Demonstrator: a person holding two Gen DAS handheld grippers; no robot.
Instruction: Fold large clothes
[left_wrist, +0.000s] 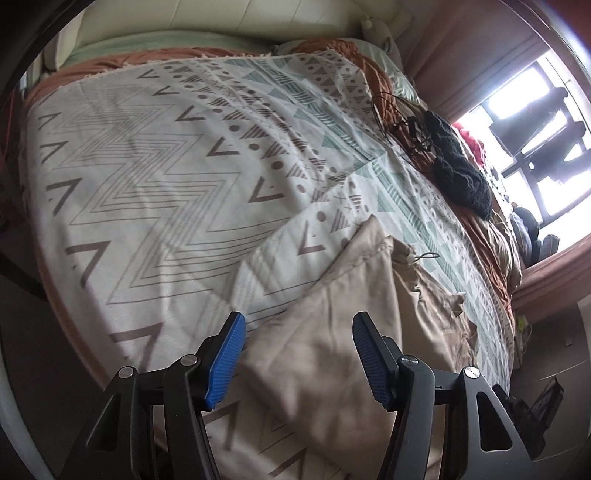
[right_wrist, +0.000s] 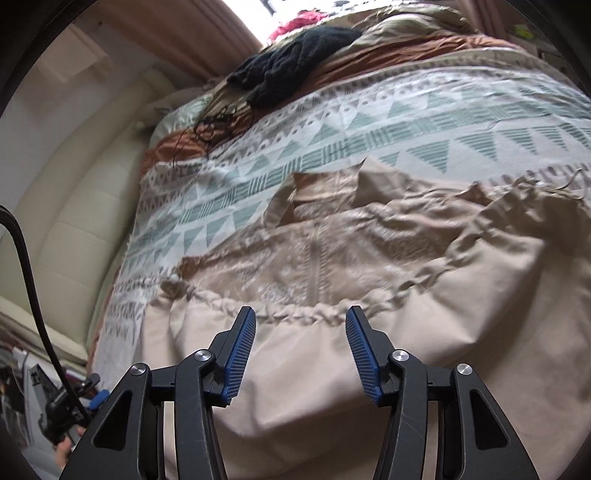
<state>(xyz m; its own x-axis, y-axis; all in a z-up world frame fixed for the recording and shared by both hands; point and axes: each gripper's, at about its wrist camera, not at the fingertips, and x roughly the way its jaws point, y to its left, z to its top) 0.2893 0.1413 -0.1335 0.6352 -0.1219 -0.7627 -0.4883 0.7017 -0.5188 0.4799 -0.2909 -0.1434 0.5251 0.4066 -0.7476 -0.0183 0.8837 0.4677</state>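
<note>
- The left gripper (left_wrist: 299, 354) sits at the bottom centre of its view, its blue pads (left_wrist: 225, 363) standing apart with nothing pinched; a folded edge of the beige jacket (left_wrist: 332, 332) lies below the gap, and I cannot tell whether a pad brushes it.
- The right gripper (right_wrist: 301, 354) is at the bottom centre of its view, its pads (right_wrist: 240, 354) also apart and clamped on nothing, above the jacket's (right_wrist: 332, 369) smooth lower panel.
- The jacket lies on the patterned bedspread (left_wrist: 147, 166), in the lower right of the left view and across the lower half of the right view.
- It looks thin, light and limp, probably a little slippery; it should bunch and slide rather than hold a crease.
- The gathered drawstring seam (right_wrist: 280, 314) just beyond the right pads, or a doubled edge, seems the surest place to grip; single layers may slip.
- The zip (right_wrist: 317, 254) runs up the middle, a likely fold guide.
- Further off, a dark knitted garment (left_wrist: 461, 170) and a tangled cord (left_wrist: 406, 129) lie near the bed's far edge.
- No brand, label or readable writing shows.
</note>
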